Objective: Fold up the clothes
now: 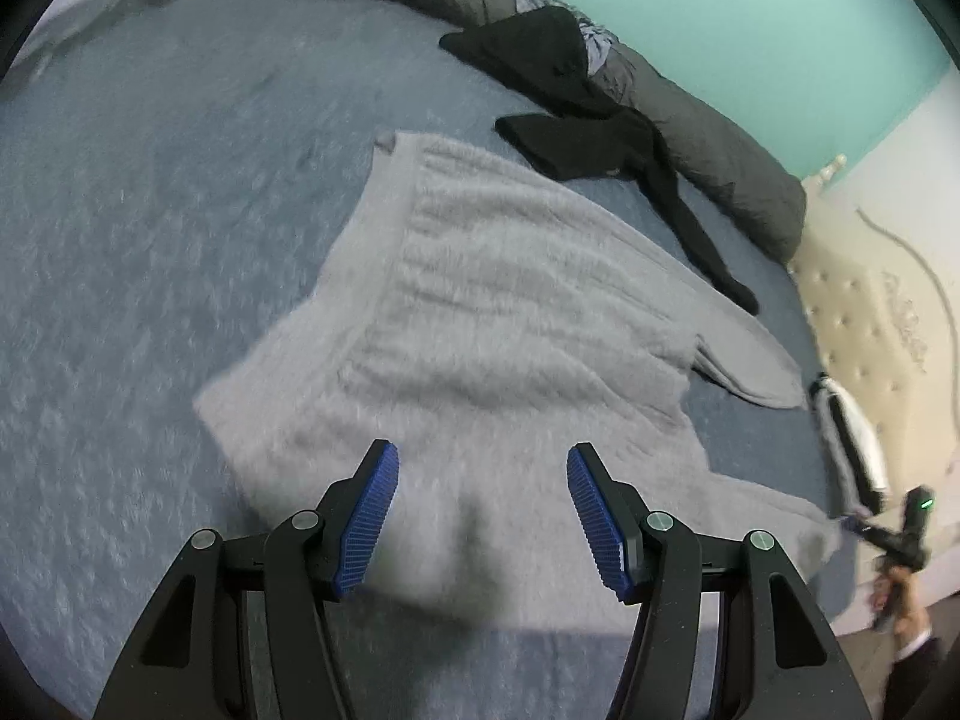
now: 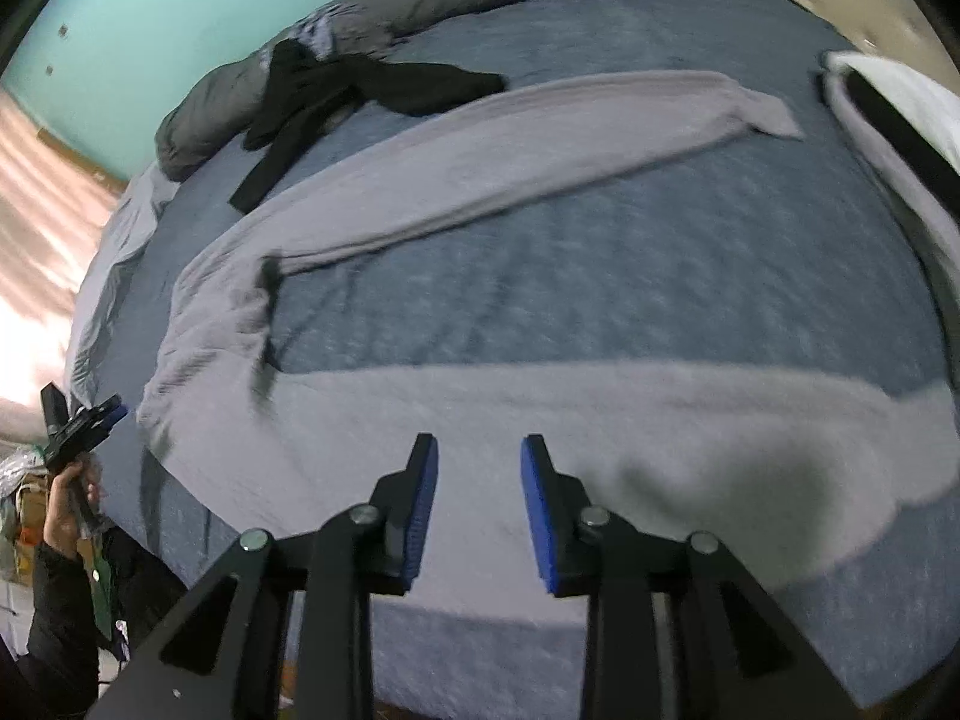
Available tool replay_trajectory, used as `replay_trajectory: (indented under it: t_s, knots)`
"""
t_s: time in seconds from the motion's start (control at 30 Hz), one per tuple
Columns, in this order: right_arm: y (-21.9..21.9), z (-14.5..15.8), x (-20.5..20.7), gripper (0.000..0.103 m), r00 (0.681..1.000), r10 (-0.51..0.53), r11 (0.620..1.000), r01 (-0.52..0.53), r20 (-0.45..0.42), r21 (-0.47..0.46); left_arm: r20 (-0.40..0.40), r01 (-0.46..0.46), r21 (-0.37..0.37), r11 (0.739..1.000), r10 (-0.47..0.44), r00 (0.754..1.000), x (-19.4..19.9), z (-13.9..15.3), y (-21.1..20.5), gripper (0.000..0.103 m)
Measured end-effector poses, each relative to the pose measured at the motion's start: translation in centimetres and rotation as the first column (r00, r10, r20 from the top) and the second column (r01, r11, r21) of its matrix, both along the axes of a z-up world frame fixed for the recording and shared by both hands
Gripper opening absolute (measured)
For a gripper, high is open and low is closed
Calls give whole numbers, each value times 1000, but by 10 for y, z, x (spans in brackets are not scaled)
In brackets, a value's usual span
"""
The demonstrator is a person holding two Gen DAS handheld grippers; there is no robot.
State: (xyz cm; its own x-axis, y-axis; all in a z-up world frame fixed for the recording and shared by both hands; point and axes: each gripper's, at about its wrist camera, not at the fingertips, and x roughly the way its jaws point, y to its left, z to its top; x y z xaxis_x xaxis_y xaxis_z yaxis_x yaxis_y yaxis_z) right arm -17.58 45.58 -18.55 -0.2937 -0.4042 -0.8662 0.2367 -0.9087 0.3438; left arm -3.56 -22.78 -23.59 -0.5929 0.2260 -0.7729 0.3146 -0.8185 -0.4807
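The grey knit sweater point(image 1: 510, 312) lies spread flat on the blue bedspread point(image 1: 150, 240), sleeves out for folding, while the left gripper point(image 1: 480, 510) and right gripper point(image 2: 479, 504) hover above it, jaws parted and holding nothing.

Fuzzy grey knit sweater point(image 1: 480, 312) on a nubbly blue cloth bedcover point(image 1: 150, 210); ribbed blue fingers point(image 1: 369, 522).

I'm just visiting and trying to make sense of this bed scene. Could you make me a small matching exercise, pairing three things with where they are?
Things:
1. fluffy light grey knitted sweater
2. crumpled black garment
3. dark grey rolled duvet

Places:
A. along the turquoise wall
B. spread flat on the blue bedspread
C. partly on the duvet

Pairs: 1-B, 2-C, 3-A
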Motion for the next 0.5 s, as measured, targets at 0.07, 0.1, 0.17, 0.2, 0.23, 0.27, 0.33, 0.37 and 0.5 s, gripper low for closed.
replay_trajectory:
  t_s: [0.07, 0.1, 0.17, 0.2, 0.23, 0.27, 0.33, 0.37, 0.5]
  knots:
    - [19, -3, 11, 28, 1000, -30, 1000, 30, 3, -2, 14, -4, 15, 1000, 4, 1000, 9, -1, -2, 63]
    - [27, -5, 16, 28, 999, -43, 999, 43, 4, -4, 18, -5, 14, 1000, 5, 1000, 13, -1, -2, 63]
    - [43, -10, 25, 28, 997, -73, 997, 73, 13, -10, 27, -6, 4, 1000, 6, 1000, 21, 0, -1, 63]
    - [51, -13, 29, 28, 996, -88, 996, 88, 20, -11, 32, -2, -8, 1000, 3, 999, 24, 1, 0, 63]
    - [57, -16, 32, 29, 995, -101, 995, 101, 25, -9, 39, 5, -24, 1000, -4, 999, 27, 2, 1, 63]
    - [63, -19, 34, 29, 993, -113, 993, 114, 29, -8, 41, 10, -35, 999, -8, 999, 30, 2, 3, 63]
    - [74, -25, 38, 29, 989, -140, 990, 140, 38, -7, 46, 8, -42, 999, -6, 999, 37, 3, 2, 63]
    - [80, -28, 40, 29, 987, -153, 988, 154, 43, -7, 48, 6, -46, 999, -4, 999, 41, 3, 1, 63]
    - [92, -37, 45, 29, 981, -183, 983, 184, 56, -5, 62, -8, -45, 999, 11, 998, 49, -3, -3, 63]
